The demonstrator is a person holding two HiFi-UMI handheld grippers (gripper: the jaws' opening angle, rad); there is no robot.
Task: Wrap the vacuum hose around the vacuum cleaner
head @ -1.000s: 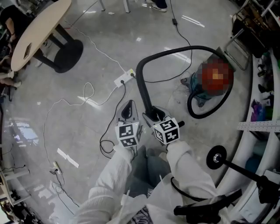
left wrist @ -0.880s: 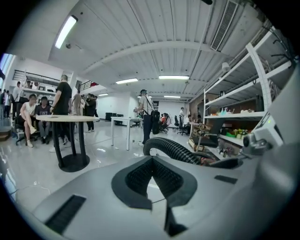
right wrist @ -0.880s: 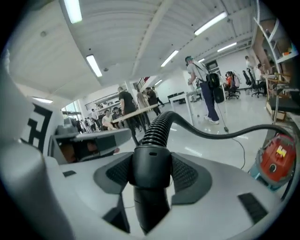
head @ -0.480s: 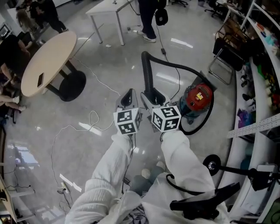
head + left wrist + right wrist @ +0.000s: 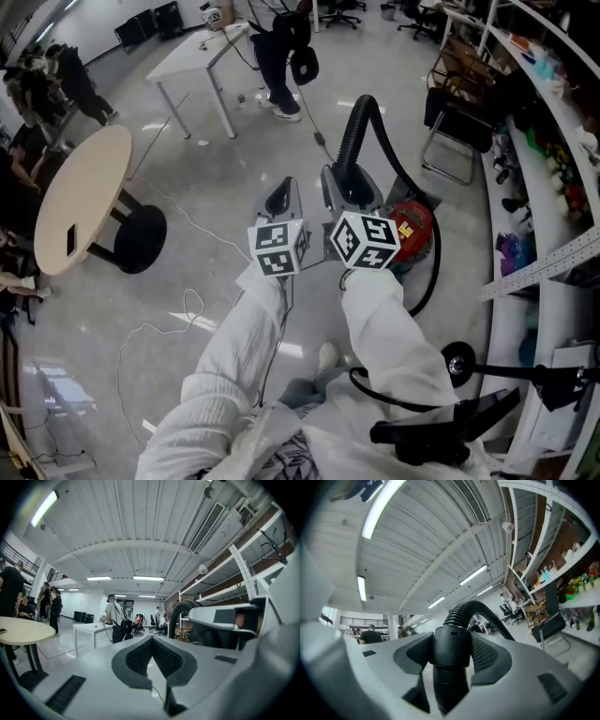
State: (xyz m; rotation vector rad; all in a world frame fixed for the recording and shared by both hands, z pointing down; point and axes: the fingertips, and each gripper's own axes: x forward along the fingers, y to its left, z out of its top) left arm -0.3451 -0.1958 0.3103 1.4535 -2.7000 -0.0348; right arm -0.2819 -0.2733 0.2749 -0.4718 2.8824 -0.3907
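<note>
Black hose [image 5: 362, 127], gripped near its end by the right tongs [image 5: 349, 183], has swung up to twelve o'clock beside the red vacuum cleaner [image 5: 415, 225] at three, ready for looping; left tongs [image 5: 281, 199] are closed, empty.

Glossy grey floor [image 5: 178, 234], strewn with thin cables [image 5: 190, 302]. Round table [image 5: 80, 202] on a black foot at left; white table [image 5: 192, 52] beyond. Crowded shelves [image 5: 548, 169] along the right side, black chair [image 5: 459, 112] just beside. Ribbed white ceiling [image 5: 140, 531] with strip lights [image 5: 44, 508].
</note>
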